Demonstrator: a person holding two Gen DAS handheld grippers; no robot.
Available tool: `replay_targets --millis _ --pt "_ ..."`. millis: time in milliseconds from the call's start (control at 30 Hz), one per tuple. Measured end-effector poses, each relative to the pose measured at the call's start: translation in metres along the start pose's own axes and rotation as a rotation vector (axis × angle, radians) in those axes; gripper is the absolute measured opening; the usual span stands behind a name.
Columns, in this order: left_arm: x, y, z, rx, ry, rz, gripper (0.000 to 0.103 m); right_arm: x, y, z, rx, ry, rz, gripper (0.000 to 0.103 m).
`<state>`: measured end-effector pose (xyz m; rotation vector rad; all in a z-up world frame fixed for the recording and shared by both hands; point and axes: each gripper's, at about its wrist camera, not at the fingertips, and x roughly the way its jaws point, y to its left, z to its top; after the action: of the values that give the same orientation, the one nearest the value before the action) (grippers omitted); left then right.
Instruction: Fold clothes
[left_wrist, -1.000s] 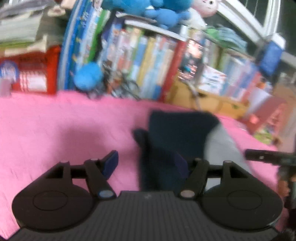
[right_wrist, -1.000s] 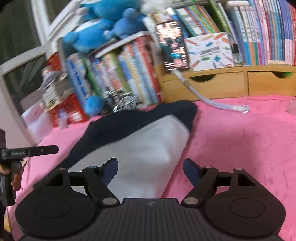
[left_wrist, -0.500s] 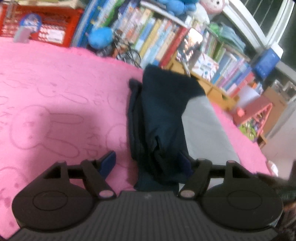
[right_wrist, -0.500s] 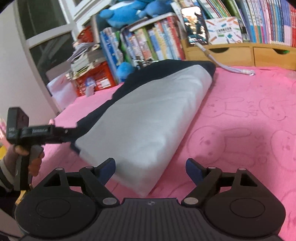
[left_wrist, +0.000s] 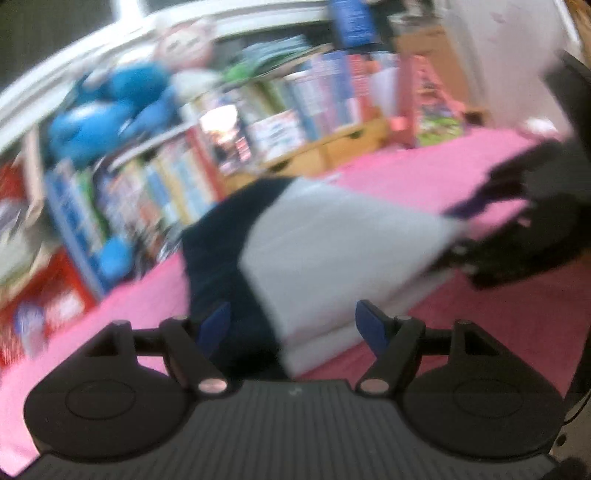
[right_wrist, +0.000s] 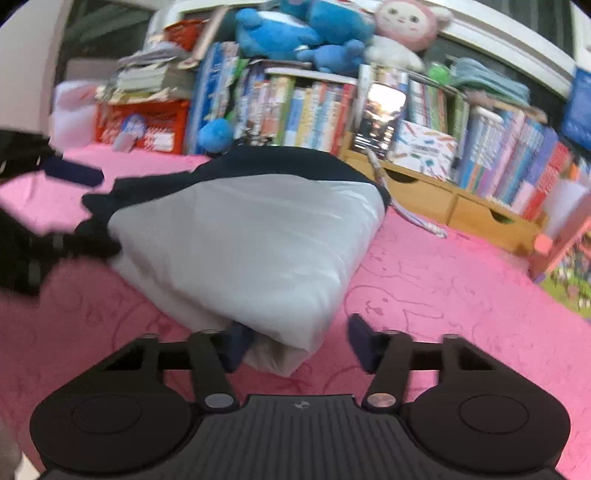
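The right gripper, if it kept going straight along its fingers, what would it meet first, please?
The right gripper would likely run straight into the near corner of the grey-and-navy folded garment, already between its jaws, which have just been closing.

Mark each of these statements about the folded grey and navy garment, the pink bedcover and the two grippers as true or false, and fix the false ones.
1. The folded grey and navy garment lies on a pink bedcover with rabbit outlines. True.
2. The garment is spread out flat in a single layer. False: it is folded into a thick bundle.
3. The right gripper has the garment's near corner between its fingers. True; its jaws have just been closing.
4. The left gripper is clamped shut on nothing. False: its jaws stand apart at the garment's near end.
5. Blue plush toys sit on the bedcover. False: they sit atop the books.
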<state>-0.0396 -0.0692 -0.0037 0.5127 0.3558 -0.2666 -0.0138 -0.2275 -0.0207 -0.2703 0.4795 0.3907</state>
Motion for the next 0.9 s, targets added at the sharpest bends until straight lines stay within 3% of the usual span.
replay_targets --millis 67,167,233,333,400,433,633,733,900 --pt "0.008 -0.017 0.004 0.112 -0.02 -0.008 0.076 0.0 -0.004 -0.001 0.038 -0.002 -0.018 0.03" --pt "0.023 -0.036 0.007 0.227 -0.034 -0.017 0.075 0.001 -0.011 -0.001 0.09 -0.008 -0.013 0.029" --pt "0.034 -0.046 0.009 0.278 -0.034 -0.008 0.067 0.001 -0.011 0.0 0.087 -0.014 -0.017 0.028" --pt "0.053 -0.055 0.009 0.354 -0.024 0.019 0.046 0.0 -0.007 0.001 0.067 -0.035 -0.028 0.027" --pt "0.058 -0.054 0.002 0.406 -0.005 0.076 0.018 -0.001 -0.007 0.001 0.056 -0.045 -0.037 0.027" --pt "0.059 -0.051 -0.002 0.413 0.007 0.1 0.015 -0.003 -0.006 0.001 0.047 -0.053 -0.046 0.027" --pt "0.047 -0.004 -0.029 0.301 0.14 0.202 0.013 -0.011 -0.003 0.0 0.002 -0.098 -0.083 0.027" --pt "0.036 0.014 -0.034 0.194 0.17 0.2 0.01 -0.014 0.002 0.002 -0.036 -0.126 -0.104 0.027" --pt "0.025 0.011 -0.035 0.166 0.179 0.195 0.01 -0.016 0.005 0.005 -0.089 -0.145 -0.144 0.027"
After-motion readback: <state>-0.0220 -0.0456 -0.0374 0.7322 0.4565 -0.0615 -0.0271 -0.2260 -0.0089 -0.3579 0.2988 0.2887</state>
